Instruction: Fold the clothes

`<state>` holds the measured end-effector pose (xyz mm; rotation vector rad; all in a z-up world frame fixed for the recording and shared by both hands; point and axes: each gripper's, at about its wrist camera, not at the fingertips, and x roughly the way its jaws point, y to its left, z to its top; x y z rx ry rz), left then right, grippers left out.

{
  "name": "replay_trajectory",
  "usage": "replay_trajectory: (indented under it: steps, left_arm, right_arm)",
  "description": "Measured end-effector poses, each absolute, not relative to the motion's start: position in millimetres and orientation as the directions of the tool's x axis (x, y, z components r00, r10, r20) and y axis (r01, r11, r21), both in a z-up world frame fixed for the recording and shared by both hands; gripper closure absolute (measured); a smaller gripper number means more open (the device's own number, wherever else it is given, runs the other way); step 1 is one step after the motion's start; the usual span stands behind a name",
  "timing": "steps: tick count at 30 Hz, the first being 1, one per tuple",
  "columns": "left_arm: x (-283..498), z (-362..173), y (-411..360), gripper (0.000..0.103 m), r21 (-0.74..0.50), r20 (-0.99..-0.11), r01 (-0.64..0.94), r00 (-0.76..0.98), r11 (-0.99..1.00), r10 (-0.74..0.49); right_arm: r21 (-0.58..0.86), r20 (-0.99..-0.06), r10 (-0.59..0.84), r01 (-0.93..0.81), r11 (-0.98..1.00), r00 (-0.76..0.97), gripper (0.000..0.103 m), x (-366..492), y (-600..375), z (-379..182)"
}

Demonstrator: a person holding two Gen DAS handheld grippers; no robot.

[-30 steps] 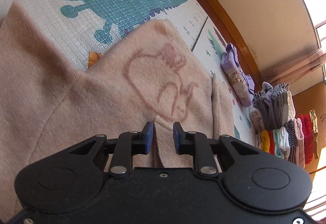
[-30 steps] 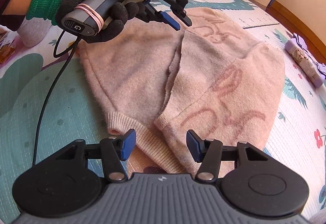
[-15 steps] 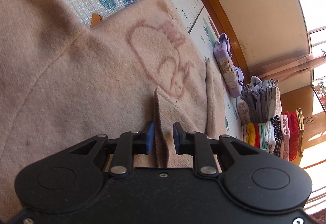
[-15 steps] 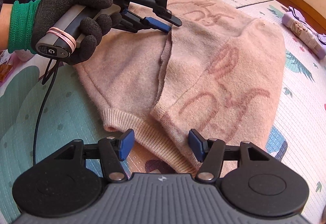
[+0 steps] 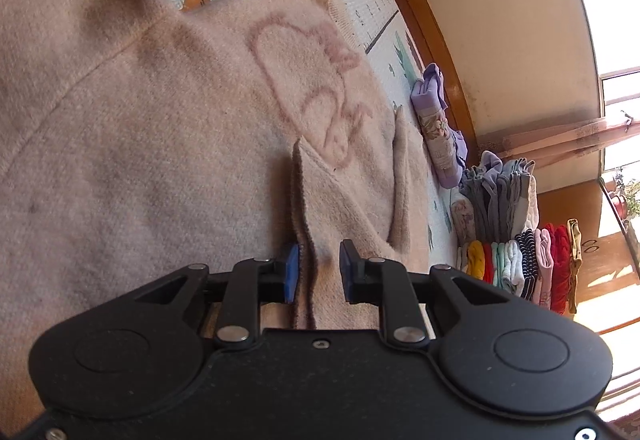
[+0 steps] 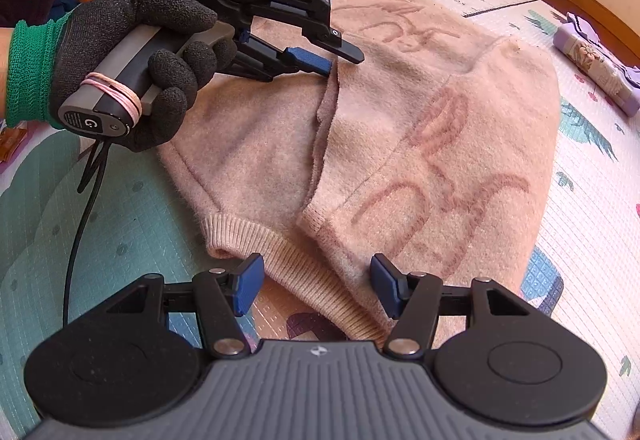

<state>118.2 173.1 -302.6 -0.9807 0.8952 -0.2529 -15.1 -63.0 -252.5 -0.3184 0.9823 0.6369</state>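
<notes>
Left gripper (image 5: pixel 315 272) pinches the fuzzy beige knit sweater's (image 6: pixel 420 143) folded edge to lay it flat; right gripper (image 6: pixel 316 290) released near hem.

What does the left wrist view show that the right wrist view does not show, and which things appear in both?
Only the left wrist view shows the row of folded clothes standing by the wall.

Only the right wrist view shows the gloved hand holding the left claw, the open right claw, and the sweater's ribbed hem.

Both show the pink sweater with its folded flap, the lavender bundle and the play mat.
</notes>
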Motion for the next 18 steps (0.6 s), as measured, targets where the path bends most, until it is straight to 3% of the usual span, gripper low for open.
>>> replay_trajectory:
  steps: [2, 10, 18]
  left_arm:
    - [119.3, -294.8, 166.3, 0.1, -0.784, -0.546, -0.164, 0.642, 0.598, -0.539]
    - [134.1, -249.4, 133.2, 0.101, -0.719, -0.569, -0.038, 0.606, 0.694, -0.556]
    - [152.7, -204.1, 80.1, 0.101, -0.649, -0.59, 0.08, 0.575, 0.757, -0.567]
  right_arm:
    - [0.031, -0.847, 0.356, -0.632, 0.775, 0.395, 0.045, -15.3, -64.3, -250.6]
    - [-0.081, -0.82, 0.304, -0.624, 0.777, 0.485, 0.047, -24.9, -67.1, -240.6]
    - [-0.06, -0.85, 0.271, -0.594, 0.802, 0.452, 0.047, -27.9, -79.3, -249.9]
